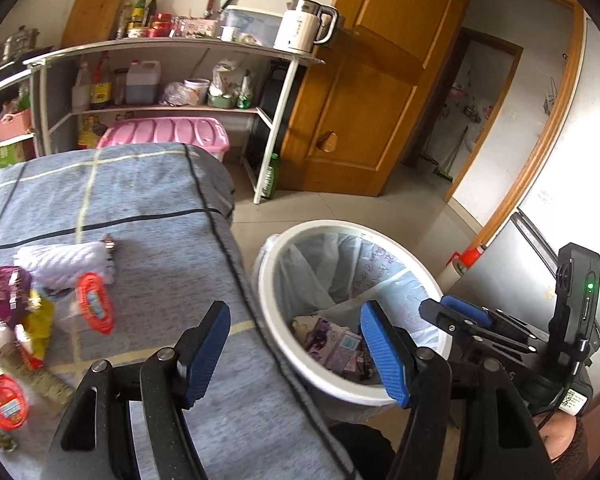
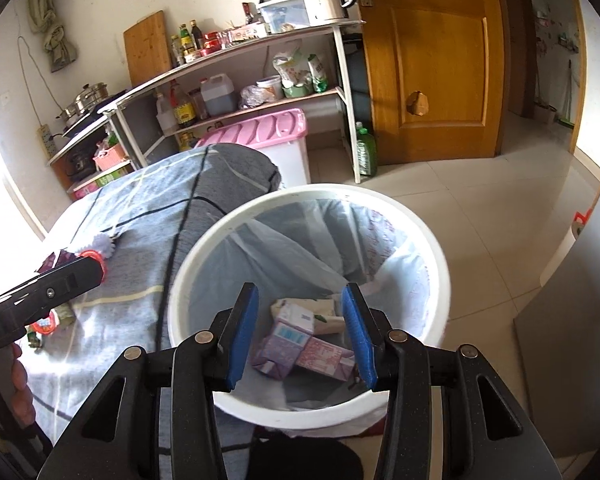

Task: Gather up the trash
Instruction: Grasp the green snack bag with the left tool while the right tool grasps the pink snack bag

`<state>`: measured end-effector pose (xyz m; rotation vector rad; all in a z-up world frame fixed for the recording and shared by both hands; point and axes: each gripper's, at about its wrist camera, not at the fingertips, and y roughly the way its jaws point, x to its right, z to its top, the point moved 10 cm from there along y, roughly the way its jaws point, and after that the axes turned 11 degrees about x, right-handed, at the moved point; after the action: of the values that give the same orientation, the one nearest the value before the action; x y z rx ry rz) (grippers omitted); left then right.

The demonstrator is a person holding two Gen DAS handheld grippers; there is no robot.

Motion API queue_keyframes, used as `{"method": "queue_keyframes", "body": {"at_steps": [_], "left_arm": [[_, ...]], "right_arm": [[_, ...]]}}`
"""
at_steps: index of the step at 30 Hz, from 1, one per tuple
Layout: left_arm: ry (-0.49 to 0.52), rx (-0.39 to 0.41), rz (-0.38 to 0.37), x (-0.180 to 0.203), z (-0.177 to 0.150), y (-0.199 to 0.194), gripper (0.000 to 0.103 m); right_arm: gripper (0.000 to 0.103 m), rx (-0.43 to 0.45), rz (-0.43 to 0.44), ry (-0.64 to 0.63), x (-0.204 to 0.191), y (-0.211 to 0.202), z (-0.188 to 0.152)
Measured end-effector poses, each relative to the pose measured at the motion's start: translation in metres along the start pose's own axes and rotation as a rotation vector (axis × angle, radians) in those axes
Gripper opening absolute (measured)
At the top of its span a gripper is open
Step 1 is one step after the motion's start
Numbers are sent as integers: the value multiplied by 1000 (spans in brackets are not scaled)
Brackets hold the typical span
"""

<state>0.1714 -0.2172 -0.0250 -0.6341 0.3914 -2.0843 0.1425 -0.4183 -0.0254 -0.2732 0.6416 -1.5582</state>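
A white trash bin [image 1: 400, 254] with a pale liner stands on the floor beside the table; it also shows in the right wrist view [image 2: 428, 232]. Several small cartons [image 2: 300, 344] lie at its bottom. My right gripper [image 2: 302, 336] is open and empty, right above the bin. My left gripper [image 1: 296, 356] is open and empty over the table's right edge, next to the bin. Trash lies on the blue checked cloth [image 1: 148, 200] at the left: red-rimmed clear wrappers [image 1: 94, 302], a purple packet [image 1: 4, 290] and a yellow wrapper [image 1: 40, 322]. A folded white towel [image 1: 64, 264] lies behind them.
A white shelf rack [image 1: 172, 46] with bottles, jars and a kettle [image 1: 304, 26] stands against the far wall. A pink-lidded box [image 1: 168, 134] sits under it. A wooden door [image 1: 380, 92] is open at the right. A grey board [image 2: 572, 360] leans to the right of the bin.
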Motion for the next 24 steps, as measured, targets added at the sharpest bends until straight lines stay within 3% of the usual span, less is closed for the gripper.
{"method": "queue_keyframes", "body": {"at_steps": [16,24], "left_arm": [[-103,117,246,-121,-8,-100,68],[-167,132,363,-183,-26,-139,68]], "right_arm": [[45,-5,173,-92,-118,10,-7],[45,-37,253,-136,-172,25,-17]]}}
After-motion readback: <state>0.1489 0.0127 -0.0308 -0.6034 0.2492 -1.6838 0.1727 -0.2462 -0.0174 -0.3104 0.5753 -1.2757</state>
